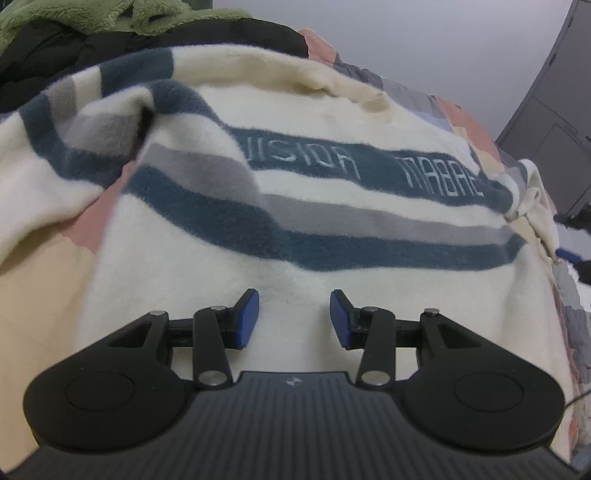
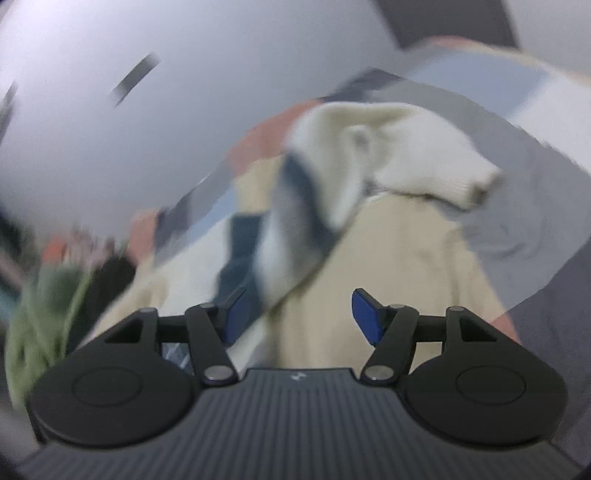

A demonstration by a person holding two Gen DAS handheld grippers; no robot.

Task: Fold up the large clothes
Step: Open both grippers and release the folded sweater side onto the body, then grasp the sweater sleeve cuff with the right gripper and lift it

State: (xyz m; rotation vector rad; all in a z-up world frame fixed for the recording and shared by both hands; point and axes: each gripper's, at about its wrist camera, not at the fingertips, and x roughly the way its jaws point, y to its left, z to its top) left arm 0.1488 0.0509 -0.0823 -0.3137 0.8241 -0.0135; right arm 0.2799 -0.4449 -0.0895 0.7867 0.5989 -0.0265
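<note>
The cream fleece sweater [image 1: 332, 229], banded in dark blue and grey with lettering, lies spread on a patchwork bedspread [image 1: 458, 122]. A green fleece [image 1: 110, 18] and a black garment [image 1: 74, 48] sit beyond the sweater's far left edge. The left gripper [image 1: 294, 319] hovers over the sweater's near plain part, fingers spread and holding nothing. The right gripper [image 2: 297, 317], in a blurred view, is likewise released above the sweater's edge [image 2: 388, 147].

**Around my work surface**

Under everything I see a patchwork quilt [image 1: 458, 114] in pink, grey, blue and tan squares. At the far left lie a fuzzy green blanket [image 1: 110, 16] and a black garment [image 1: 55, 51] beside it. A grey cabinet [image 1: 554, 110] stands to the right, against a pale wall [image 1: 424, 44].
</note>
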